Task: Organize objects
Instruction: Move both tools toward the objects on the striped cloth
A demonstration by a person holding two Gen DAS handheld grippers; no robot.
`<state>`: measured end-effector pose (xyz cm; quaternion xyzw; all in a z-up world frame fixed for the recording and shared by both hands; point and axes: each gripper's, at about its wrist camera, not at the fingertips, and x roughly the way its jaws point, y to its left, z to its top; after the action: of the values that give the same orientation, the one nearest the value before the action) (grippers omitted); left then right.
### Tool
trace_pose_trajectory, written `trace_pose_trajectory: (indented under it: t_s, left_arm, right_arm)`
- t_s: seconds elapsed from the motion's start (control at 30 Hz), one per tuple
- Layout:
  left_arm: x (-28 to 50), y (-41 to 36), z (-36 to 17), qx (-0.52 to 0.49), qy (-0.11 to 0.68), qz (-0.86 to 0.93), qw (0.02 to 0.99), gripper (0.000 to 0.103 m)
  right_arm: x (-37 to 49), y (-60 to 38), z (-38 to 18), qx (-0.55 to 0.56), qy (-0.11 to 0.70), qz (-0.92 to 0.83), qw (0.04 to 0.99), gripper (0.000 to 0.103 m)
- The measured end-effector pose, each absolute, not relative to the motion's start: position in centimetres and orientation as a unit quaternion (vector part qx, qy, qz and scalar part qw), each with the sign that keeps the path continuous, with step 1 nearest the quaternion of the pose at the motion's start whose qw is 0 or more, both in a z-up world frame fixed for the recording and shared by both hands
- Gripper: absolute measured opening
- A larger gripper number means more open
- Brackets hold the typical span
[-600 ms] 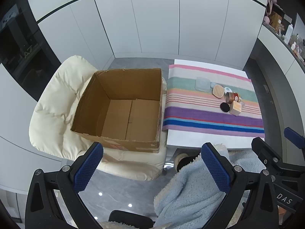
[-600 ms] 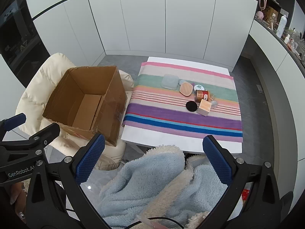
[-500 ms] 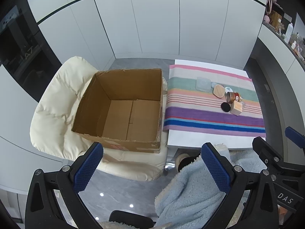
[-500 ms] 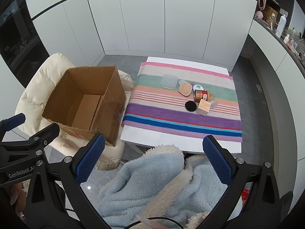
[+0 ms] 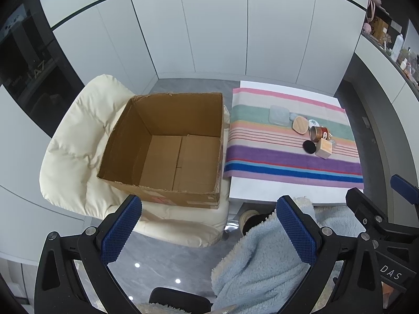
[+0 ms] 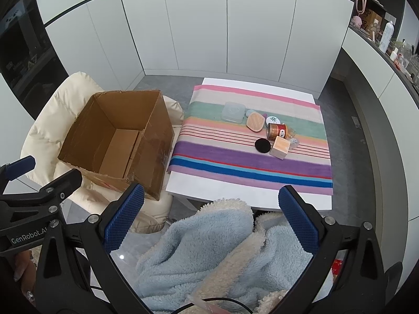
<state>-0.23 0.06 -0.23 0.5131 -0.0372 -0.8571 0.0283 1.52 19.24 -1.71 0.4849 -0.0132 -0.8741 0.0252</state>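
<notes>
Both tools are tipped steeply downward with their blue-padded fingers spread as wide as they go and nothing between the pads. The left tool fills the bottom of its own view; the right tool does likewise in its own. The person's left hand shows at the lower left corner, fingertips curled on the left tool's black frame.

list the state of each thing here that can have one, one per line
cardboard box: open, empty, upright on the cream chair
copper can: lying on its side
clear square case: lying flat
wooden cube: resting on the striped cloth
left gripper: open, holding nothing
right gripper: open, holding nothing
</notes>
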Motion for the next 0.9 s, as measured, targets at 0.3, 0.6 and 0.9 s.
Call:
trace_pose_trajectory:
  t_s: [0.3,0.6,0.9]
  left_arm:
    - [-0.05,0.15,-0.33,0.513,-0.036,-0.857,0.028,0.103]
    - [0.04,0.24,-0.41,0.515,-0.034,-0.856,0.027,0.103]
    - [-0.34,0.41,-0.69,0.517,-0.037,-0.855,0.028,0.103]
  right_arm:
    - [1.49,19.2,-1.78,0.484,-0.014,-0.874,0.024,0.103]
    - [1.5,19.19,-1.8,0.486,-0.014,-0.874,0.023,0.103]
    - [1.25,19.4,-1.9,0.486,-0.016,-0.873,0.021,0.103]
